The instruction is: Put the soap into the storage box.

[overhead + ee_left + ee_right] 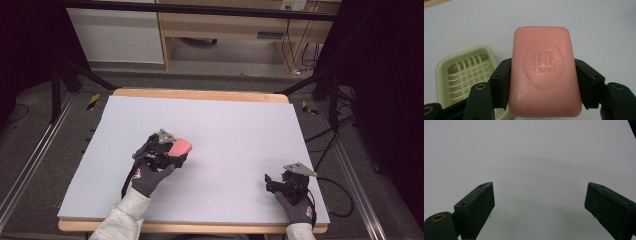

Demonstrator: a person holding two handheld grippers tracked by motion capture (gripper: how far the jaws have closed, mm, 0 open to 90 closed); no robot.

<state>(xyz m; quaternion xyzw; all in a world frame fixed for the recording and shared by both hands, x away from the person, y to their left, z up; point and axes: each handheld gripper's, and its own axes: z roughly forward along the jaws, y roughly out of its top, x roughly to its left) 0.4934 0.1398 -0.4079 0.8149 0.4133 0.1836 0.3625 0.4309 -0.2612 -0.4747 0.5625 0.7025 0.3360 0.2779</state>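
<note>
The left claw grips a pink soap bar by its long sides, above the pale tabletop, beside a green soap dish. The right claw rests open at the near right.

Your left gripper sits left of the table's middle, its jaws pointing up and to the right and clamped on both long sides of a pink bar (the pads press flat against it in the left gripper view). Your gloved left hand wraps its handle. Your right gripper rests near the table's near right corner, jaws spread wide, your right hand behind it.
</note>
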